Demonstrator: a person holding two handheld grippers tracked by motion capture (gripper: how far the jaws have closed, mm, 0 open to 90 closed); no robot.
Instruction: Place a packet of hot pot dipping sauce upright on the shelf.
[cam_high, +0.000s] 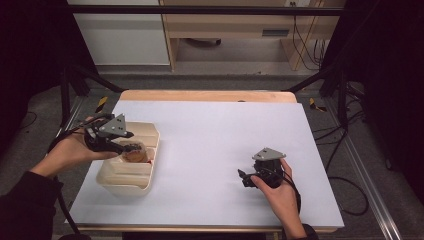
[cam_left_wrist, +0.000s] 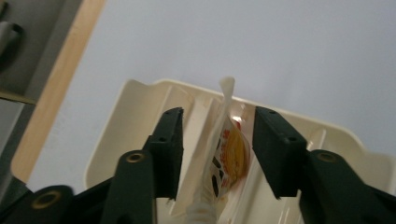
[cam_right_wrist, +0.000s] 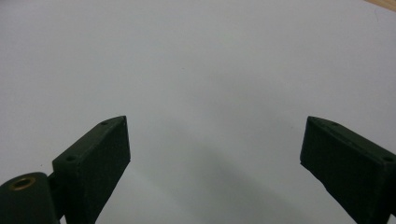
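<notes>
The left gripper (cam_high: 121, 146) is over a cream tray (cam_high: 150, 134) that sits near the left edge of the table (cam_high: 220, 135), toward the front. Its jaws stand part open on either side of a small sealed packet (cam_left_wrist: 229, 151) with a yellow and red print, which stands on edge in one of the tray's channels. From the left gripper view there is a gap between each jaw and the packet, so nothing is gripped yet.

The step in hand looks like picking the packet out of the tray. To do it well, the jaws should come down evenly around the fuller printed body, not the thin white top seam, and close gently so the packet does not fold or slip sideways against the tray's ribs. Then lift straight up so the tray stays put.

The left hand (cam_high: 70, 152) reaches in from the left edge, gripper tilted down into the tray. The right gripper (cam_high: 248, 179) rests low near the front right of the table, jaws wide apart and empty, pointing left across the bare white surface
</notes>
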